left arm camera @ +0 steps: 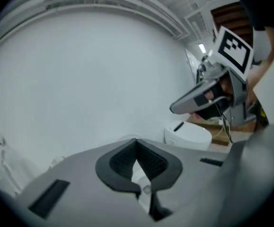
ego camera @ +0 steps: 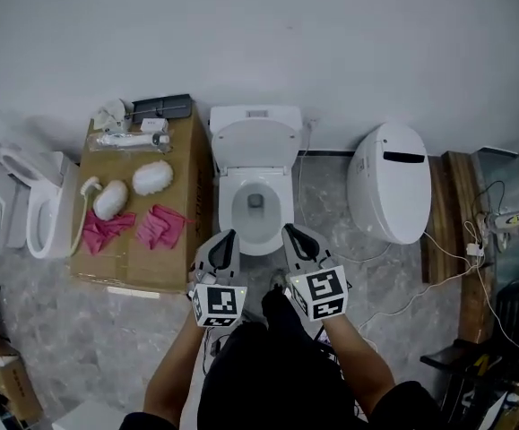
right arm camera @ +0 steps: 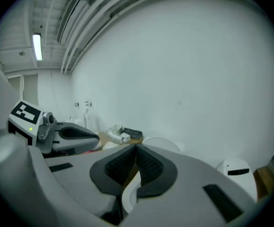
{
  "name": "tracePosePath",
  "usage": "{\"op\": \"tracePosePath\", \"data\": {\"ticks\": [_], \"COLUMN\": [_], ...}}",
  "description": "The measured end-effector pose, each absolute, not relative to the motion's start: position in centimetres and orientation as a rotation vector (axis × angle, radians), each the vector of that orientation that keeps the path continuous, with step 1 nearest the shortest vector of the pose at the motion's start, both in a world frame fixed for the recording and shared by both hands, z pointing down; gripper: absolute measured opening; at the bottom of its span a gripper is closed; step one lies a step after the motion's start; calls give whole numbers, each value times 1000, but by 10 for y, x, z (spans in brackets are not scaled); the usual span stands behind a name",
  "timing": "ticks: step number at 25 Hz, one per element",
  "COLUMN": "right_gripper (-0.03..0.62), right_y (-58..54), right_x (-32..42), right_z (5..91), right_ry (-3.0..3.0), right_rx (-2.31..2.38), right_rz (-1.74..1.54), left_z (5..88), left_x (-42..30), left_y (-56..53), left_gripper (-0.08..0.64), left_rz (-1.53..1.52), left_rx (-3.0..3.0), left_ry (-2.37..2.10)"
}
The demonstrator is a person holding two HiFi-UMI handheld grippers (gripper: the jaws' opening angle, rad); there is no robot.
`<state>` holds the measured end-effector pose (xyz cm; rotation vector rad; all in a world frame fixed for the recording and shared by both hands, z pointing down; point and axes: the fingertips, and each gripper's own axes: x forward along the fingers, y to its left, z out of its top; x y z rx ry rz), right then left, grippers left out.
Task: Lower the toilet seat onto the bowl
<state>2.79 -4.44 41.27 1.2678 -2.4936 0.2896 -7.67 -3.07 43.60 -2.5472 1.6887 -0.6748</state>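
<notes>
Left gripper (ego camera: 227, 238) and right gripper (ego camera: 291, 233), each with jaws pressed together on nothing, are held side by side just before the bowl (ego camera: 228, 200), beyond which the seat (ego camera: 255, 143) stands raised against the tank, a cardboard box (ego camera: 192, 164) on the floor alongside.

White for the toilet (ego camera: 255, 141), brown for the cardboard (ego camera: 193, 182) left of it, pink for the cloths (ego camera: 160, 227) there, mottled grey for the floor (ego camera: 107, 330), black-and-white squares on the left gripper (ego camera: 228, 237) and right gripper (ego camera: 291, 231).
</notes>
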Motion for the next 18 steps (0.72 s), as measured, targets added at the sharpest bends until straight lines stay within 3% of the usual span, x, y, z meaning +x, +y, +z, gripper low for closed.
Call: {"op": "tracePosePath", "data": {"ticks": [7,18], "right_gripper": [28,28], "right_y": [-21,-11], "right_x": [42,46], "right_z": [284,262], "right_ry": [-2653,-2701], "right_rx": [1471,1531], "right_rz": [151,162], "left_z": [297,275], "left_x": [-86,-90], "left_y": [-2,12], "left_gripper": [9,9], "left_rz": [-309,-290], "left_rx": [-2544,-2537], "left_ry": [1848,1860]}}
